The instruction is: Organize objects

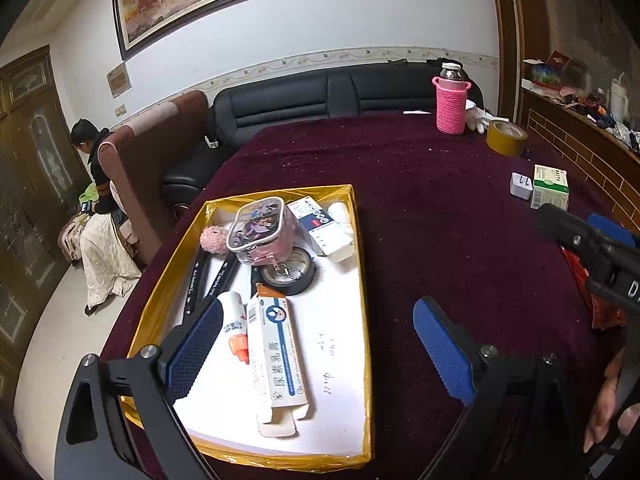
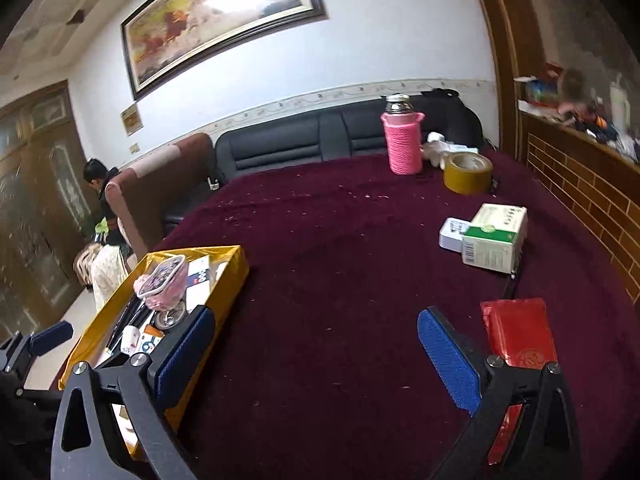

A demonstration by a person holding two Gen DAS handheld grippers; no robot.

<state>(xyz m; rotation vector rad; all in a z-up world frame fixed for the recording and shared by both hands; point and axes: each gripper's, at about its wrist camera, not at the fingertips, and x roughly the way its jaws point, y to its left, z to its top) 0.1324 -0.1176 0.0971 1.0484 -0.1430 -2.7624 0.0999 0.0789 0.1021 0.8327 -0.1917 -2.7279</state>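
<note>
A gold-rimmed tray (image 1: pixel 362 264) on the dark red tablecloth holds a long white ointment box (image 1: pixel 276 352), a clear pink pouch (image 1: pixel 264 232), a black tape roll (image 1: pixel 288 276), pens and small boxes. My left gripper (image 1: pixel 320 344) is open and empty, hovering over the tray's near end. My right gripper (image 2: pixel 316 352) is open and empty above bare cloth, with the tray (image 2: pixel 236 276) to its left. A red packet (image 2: pixel 516 332) lies beside its right finger. A green-white box (image 2: pixel 496 236) and white charger (image 2: pixel 452 232) lie further right.
A pink knitted bottle (image 2: pixel 402 140), white gloves (image 2: pixel 438 146) and a brown tape roll (image 2: pixel 468 172) stand at the table's far side. A black sofa (image 1: pixel 288 104) is behind. A person (image 1: pixel 96 168) sits at the left. A cluttered wooden counter (image 2: pixel 580 168) is at right.
</note>
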